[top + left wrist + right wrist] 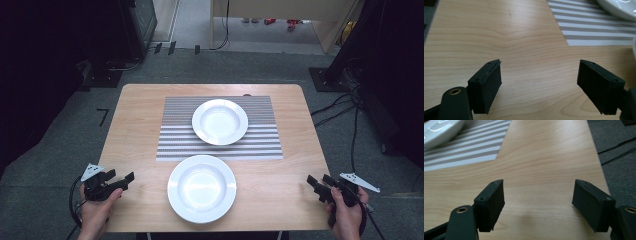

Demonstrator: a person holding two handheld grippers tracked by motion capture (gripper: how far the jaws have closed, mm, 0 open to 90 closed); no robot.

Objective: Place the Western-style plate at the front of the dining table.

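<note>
Two white plates sit on a wooden bench (135, 135): the near plate (201, 188) lies on bare wood close to the near edge, midway along it, and the far plate (220, 121) rests on a grey striped placemat (175, 135) toward the far edge. At the near left corner, the left gripper (121, 179) hovers with its jaws wide and nothing between them. At the near right corner, the right gripper (317, 180) likewise has wide, empty jaws, and both point inward toward the near plate.

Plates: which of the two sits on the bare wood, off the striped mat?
The near plate, between the two grippers; the far plate rests on the striped mat.
</note>
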